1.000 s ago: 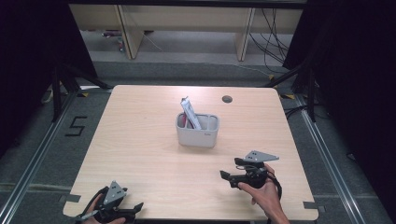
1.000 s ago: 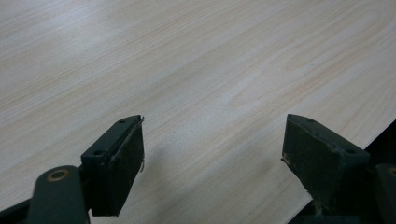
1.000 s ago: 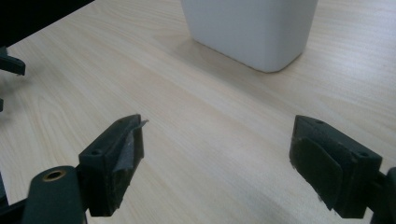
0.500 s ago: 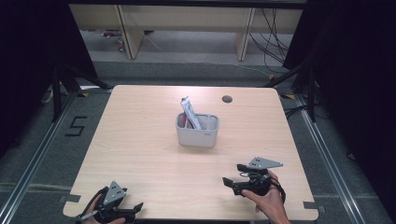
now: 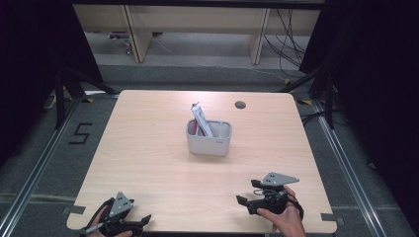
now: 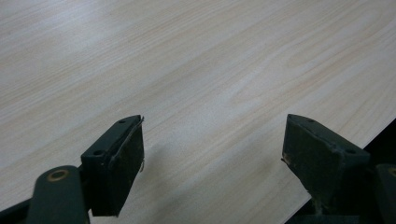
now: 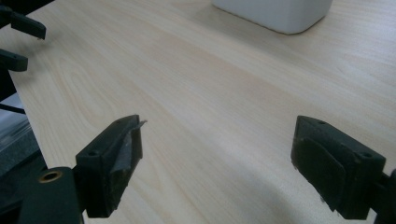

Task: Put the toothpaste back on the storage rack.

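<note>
Bench (image 5: 163, 148): pale wood-grain top with rounded corners; a small round hole (image 5: 240, 104) sits near the far edge, right of centre.
Container (image 5: 209, 138): light grey, two-compartment holder standing upright near the middle of the bench; its white lower wall also shows at the top of the right gripper view (image 7: 275, 11).
Tube (image 5: 201, 120): white and grey, standing tilted in the container, its top leaning toward the far left and rising above the rim; which compartment holds its foot cannot be told.
Left tool (image 5: 143, 219): at the near left edge of the bench, held in the person's left hand (image 5: 99, 222), grey three-cornered plate on top; jaws released, spread wide over bare wood in the left gripper view (image 6: 212, 154), nothing between them.
Right tool (image 5: 241, 201): at the near right of the bench, held in the person's right hand (image 5: 284, 219), pointing left; jaws released, wide apart over bare wood in the right gripper view (image 7: 215, 154), nothing between them.
Spacing: both tools lie well apart from the container and from each other; the container stands between them, farther up the bench.
Surroundings: dark floor and metal rails beside the bench; wooden furniture legs and cables beyond its far edge.
</note>
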